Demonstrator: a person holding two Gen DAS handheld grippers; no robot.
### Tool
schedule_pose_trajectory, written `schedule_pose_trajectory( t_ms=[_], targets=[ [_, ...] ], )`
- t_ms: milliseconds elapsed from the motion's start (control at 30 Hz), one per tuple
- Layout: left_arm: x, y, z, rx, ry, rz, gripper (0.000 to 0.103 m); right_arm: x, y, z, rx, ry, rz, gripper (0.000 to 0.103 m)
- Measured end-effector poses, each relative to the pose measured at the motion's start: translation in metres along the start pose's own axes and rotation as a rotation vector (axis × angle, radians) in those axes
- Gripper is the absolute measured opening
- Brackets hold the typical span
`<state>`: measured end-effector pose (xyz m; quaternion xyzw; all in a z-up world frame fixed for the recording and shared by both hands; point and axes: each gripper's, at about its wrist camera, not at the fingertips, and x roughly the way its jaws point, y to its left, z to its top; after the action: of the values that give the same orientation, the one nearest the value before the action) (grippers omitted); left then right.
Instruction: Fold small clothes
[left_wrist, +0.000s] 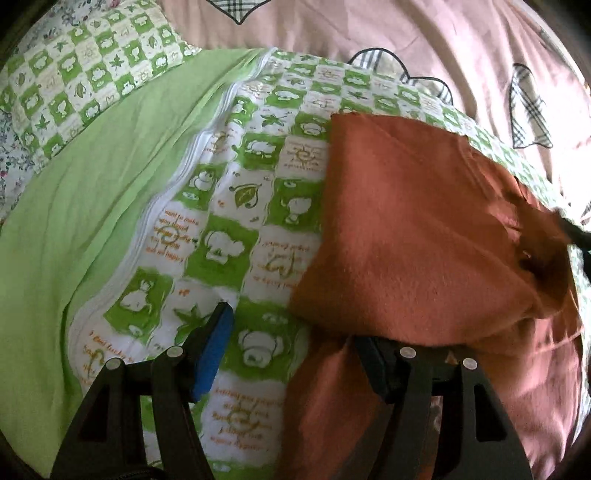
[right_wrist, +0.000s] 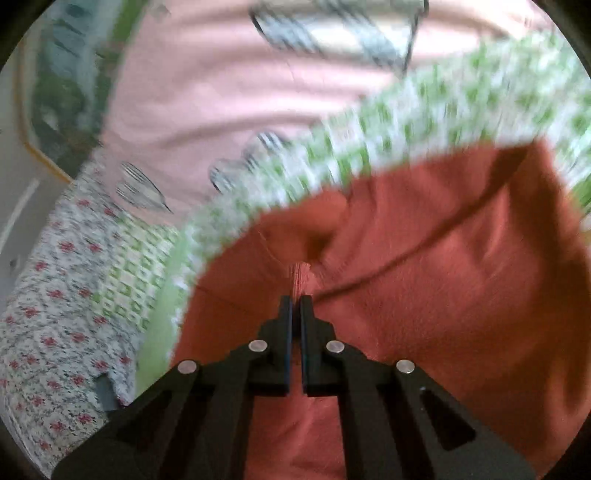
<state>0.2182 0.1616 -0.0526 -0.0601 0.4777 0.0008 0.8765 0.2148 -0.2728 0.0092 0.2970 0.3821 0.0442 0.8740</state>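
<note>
A rust-red garment (left_wrist: 424, 240) lies partly folded on a green checked quilt, with a doubled layer on top. My left gripper (left_wrist: 291, 325) stands open at the garment's near left edge. Its blue-padded finger (left_wrist: 212, 350) rests over the quilt, and the other finger (left_wrist: 376, 365) is partly covered by the cloth's edge. In the right wrist view the same garment (right_wrist: 443, 295) fills the lower right. There my right gripper (right_wrist: 295, 300) is shut on a pinch of it, and the fabric puckers toward the tips. That view is blurred.
The green checked quilt (left_wrist: 258, 177) has a plain green sheet (left_wrist: 92, 206) beside it on the left. A pink cover with plaid patches (left_wrist: 424, 44) lies beyond. A floral sheet (right_wrist: 55, 295) and a checked pillow (left_wrist: 85, 62) are off to the side.
</note>
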Motion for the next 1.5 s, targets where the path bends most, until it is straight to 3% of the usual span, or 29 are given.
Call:
schedule_pose_trajectory(
  t_ms=[67,200,267,400,500,567,600,700,867,933,1033,1100,1167,1200,1333,1400,1433,1500],
  targets=[
    [0.002,-0.003,0.001,-0.011,-0.003,0.000,0.066,-0.039,-0.004,0.002,0.018,-0.093,0.008,0.004],
    [0.002,-0.008,0.001,-0.031,-0.015,0.013,0.066,-0.066,-0.032,-0.003,0.085,-0.142,-0.061,0.004],
    [0.003,-0.006,0.000,-0.039,-0.013,0.012,0.067,-0.063,-0.057,-0.019,0.153,-0.092,-0.149,0.004],
    [0.002,-0.002,0.000,-0.056,-0.016,0.024,0.066,-0.060,-0.063,-0.033,0.165,-0.050,-0.178,0.004],
    [0.000,0.002,-0.001,-0.080,-0.017,0.017,0.066,-0.098,-0.027,-0.018,0.072,-0.198,-0.085,0.004],
    [-0.002,0.005,-0.002,-0.101,-0.019,0.004,0.066,-0.121,-0.005,-0.014,-0.019,-0.281,-0.075,0.004],
    [-0.003,0.007,-0.003,-0.117,-0.020,-0.012,0.066,-0.122,-0.002,-0.015,-0.036,-0.279,-0.100,0.004],
    [-0.003,0.016,-0.003,-0.154,-0.014,-0.048,0.066,-0.096,-0.025,-0.028,-0.028,-0.142,-0.238,0.004],
    [-0.006,0.017,-0.004,-0.109,0.028,-0.087,0.066,-0.068,-0.065,-0.056,0.059,0.051,-0.314,0.005],
    [-0.012,0.019,-0.006,-0.068,0.050,-0.133,0.063,-0.070,-0.067,-0.061,0.068,0.067,-0.329,0.006],
    [-0.028,0.025,-0.008,-0.032,0.065,-0.275,0.065,-0.089,-0.061,-0.056,0.044,0.017,-0.349,0.007],
    [-0.037,0.026,-0.002,-0.033,0.043,-0.315,0.065,-0.098,-0.053,-0.049,0.013,-0.038,-0.358,0.016],
    [-0.036,0.023,0.012,-0.041,0.022,-0.292,0.066,-0.096,-0.052,-0.035,-0.009,-0.054,-0.357,0.055],
    [-0.031,0.018,0.019,-0.038,0.018,-0.271,0.066,-0.092,-0.052,-0.031,-0.018,-0.047,-0.360,0.058],
    [-0.007,-0.006,0.041,-0.027,0.034,-0.264,0.066,-0.053,-0.058,-0.017,-0.052,0.024,-0.400,0.058],
    [0.012,-0.019,0.050,-0.006,0.060,-0.203,0.065,-0.034,-0.061,-0.017,-0.074,0.076,-0.420,0.039],
    [0.024,-0.023,0.052,0.001,0.083,-0.157,0.064,-0.026,-0.059,-0.018,-0.088,0.096,-0.432,0.007],
    [0.038,-0.028,0.056,0.008,0.102,-0.112,0.053,-0.027,-0.054,-0.016,-0.086,0.085,-0.392,0.007]
  ],
)
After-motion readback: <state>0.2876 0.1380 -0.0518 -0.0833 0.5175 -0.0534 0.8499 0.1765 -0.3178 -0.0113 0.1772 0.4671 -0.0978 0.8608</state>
